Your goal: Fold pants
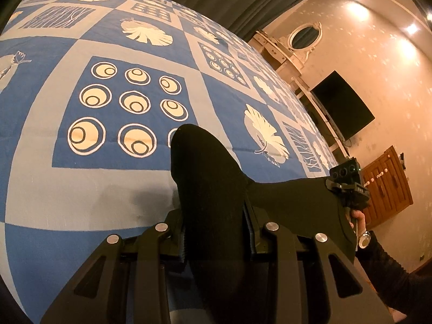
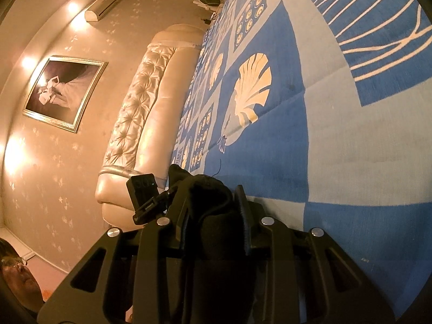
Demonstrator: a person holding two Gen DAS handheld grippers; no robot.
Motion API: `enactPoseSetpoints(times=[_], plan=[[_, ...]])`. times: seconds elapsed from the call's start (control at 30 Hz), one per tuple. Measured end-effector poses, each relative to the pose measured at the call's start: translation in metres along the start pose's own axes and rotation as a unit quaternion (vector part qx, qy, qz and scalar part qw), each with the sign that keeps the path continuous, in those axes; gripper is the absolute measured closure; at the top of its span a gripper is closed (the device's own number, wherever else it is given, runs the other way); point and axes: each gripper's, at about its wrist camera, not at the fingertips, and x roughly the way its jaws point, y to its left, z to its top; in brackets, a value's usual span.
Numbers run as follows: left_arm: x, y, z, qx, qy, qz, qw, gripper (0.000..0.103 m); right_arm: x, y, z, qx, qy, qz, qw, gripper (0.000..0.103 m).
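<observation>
A: Nearest the lens in the left wrist view: left gripper (image 1: 216,232), jaws clamped on a thick bunch of the black pants (image 1: 208,178). Fabric fills the gap and rises ahead of the fingers in a rounded hump.

B: And the other side?

A: Right gripper (image 2: 214,216), jaws likewise pinched on a fold of the same dark cloth. Neither stands apart.

B: Where are the pants, taking the bedspread as landmark?

A: Held over the blue-and-cream bedspread (image 1: 89,40), near its close edge. I cannot tell whether any part rests on it. From the left gripper a black span runs off to the right, to the right gripper, seen there with the person's hand (image 1: 357,220) on its handle.

B: So the long axis?

A: The held edge runs gripper to gripper, roughly along the bedspread's near edge. The rest of the garment drops out of view below both cameras.

B: Which hand is nearer?

A: Both are already on the cloth. My judgement: the coming move depends on keeping that span taut and square to the bedspread before laying it down. Slack between the grips would set a crooked crease.
</observation>
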Motion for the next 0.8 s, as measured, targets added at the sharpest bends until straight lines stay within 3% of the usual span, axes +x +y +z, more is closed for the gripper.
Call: enactPoseSetpoints(times=[0.8], plan=[[-0.001, 0.001, 0.001, -0.017, -0.004, -0.008, 0.9998, 0.071, -0.004, -0.007, 0.013, 0.003, -0.006, 0.001, 1.0, 0.075]])
